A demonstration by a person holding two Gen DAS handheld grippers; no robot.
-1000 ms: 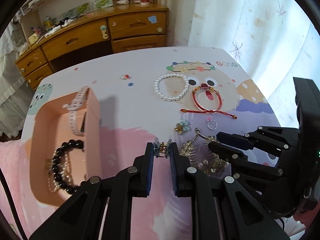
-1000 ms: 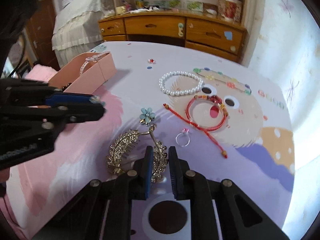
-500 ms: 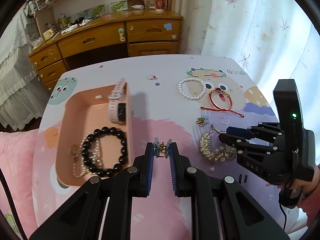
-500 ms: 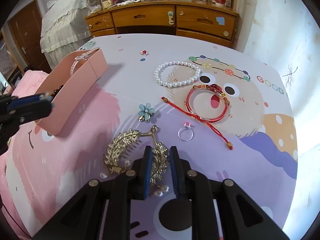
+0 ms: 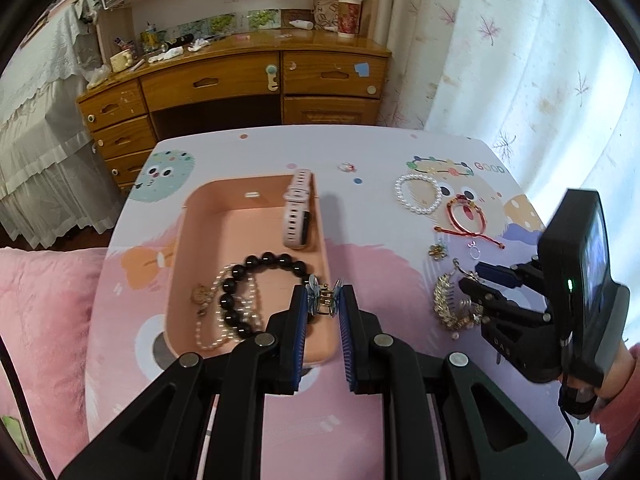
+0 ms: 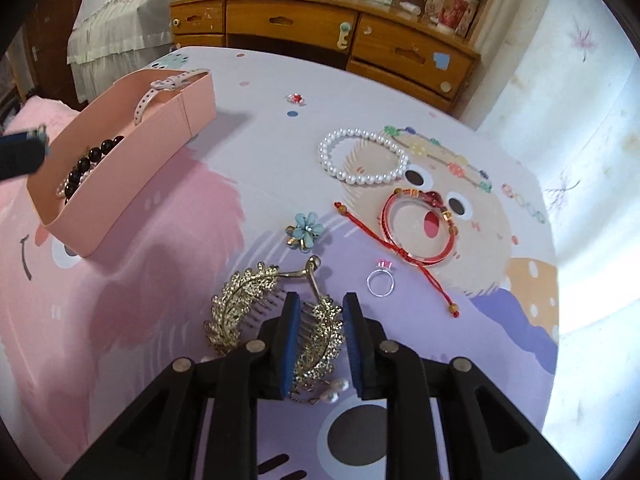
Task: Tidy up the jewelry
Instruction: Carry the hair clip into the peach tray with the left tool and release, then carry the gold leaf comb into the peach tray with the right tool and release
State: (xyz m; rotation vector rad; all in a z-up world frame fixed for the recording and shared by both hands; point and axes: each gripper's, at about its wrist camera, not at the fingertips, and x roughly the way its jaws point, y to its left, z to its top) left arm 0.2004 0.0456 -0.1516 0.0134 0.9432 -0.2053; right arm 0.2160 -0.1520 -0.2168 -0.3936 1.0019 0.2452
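Holding a small flower clip (image 5: 323, 300) over the pink tray (image 5: 180, 264), we pinch it between the left gripper (image 5: 323, 304) fingers.

Its near right corner lies just below; open floor sits leftward. Our right gripper (image 6: 318, 320) fingers straddle the gold leaf comb (image 6: 256, 304) on the surface, spread.

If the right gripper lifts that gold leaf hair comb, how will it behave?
The gold leaf hair comb looks like rigid metal, so it should probably lift in one piece. The pearl drops near its end would likely swing. Only one leaf lies between the right gripper's fingers, so the other may sag sideways.
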